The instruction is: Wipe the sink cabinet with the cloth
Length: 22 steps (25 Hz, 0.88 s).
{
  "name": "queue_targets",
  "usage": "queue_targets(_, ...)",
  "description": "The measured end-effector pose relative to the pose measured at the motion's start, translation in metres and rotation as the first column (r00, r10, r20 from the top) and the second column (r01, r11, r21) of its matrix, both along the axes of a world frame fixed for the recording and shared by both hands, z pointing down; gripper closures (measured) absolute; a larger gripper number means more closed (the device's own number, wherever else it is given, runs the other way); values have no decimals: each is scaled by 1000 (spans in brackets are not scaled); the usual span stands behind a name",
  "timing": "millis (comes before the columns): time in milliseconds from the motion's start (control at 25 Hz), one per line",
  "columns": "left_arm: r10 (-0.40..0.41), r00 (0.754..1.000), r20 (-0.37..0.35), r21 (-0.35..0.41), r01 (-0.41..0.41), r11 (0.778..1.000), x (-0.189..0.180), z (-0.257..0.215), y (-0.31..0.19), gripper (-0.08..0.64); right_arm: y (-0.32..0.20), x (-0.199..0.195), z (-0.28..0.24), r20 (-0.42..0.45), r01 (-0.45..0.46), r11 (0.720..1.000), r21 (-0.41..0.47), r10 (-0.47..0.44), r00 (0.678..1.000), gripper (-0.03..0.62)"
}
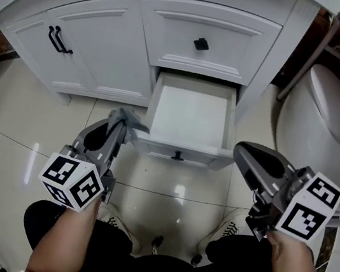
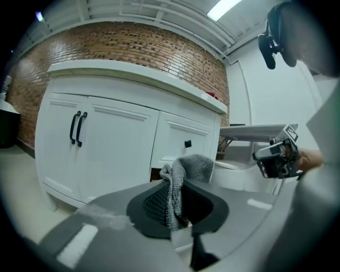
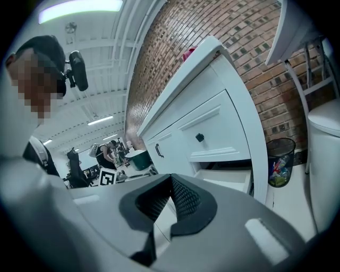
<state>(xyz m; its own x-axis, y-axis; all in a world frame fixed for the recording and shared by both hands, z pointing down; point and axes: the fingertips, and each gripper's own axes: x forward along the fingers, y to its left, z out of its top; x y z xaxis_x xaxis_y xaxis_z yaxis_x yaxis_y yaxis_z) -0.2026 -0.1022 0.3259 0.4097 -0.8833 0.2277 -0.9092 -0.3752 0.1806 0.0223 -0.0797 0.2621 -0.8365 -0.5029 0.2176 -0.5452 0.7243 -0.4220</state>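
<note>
- Fingers (image 2: pixel 154 204) of the left gripper (image 1: pixel 122 124) are clamped on a grey cloth (image 2: pixel 186 170), which bunches up above the tips. The right gripper (image 3: pixel 170 196) has its tips together with nothing between them, and it hangs near the open drawer's right front corner.
- White sink cabinet (image 1: pixel 108 44) stands against a brick wall, with double doors on the left and drawers on the right.
- White toilet (image 1: pixel 327 120) stands just right of the cabinet.
- Bottom drawer (image 1: pixel 180 150) is pulled out over the tiled floor.
- Black waste bin (image 3: pixel 280 159) sits by the wall beyond the cabinet.
- Cloth lies at the drawer's left front corner; whether it touches cannot be told.
- Black knob (image 1: pixel 201 43) marks the shut upper drawer.
</note>
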Motion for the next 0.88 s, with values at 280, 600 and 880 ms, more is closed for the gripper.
queue_targets(280,61,998,5,-36,-61,997,26,11,-1,522,-2,9,-1,3,-21,1000,2,21,1000,588)
queue_targets(600,184,983,1,-42,-184,982,85,10,-3,522,-2,25,2,5,-43,999,-5,43,999,588)
queue_targets(880,309,951,18,-48,-307,950,145,14,-1,522,-4,41,4,8,-68,998,-4,68,998,588)
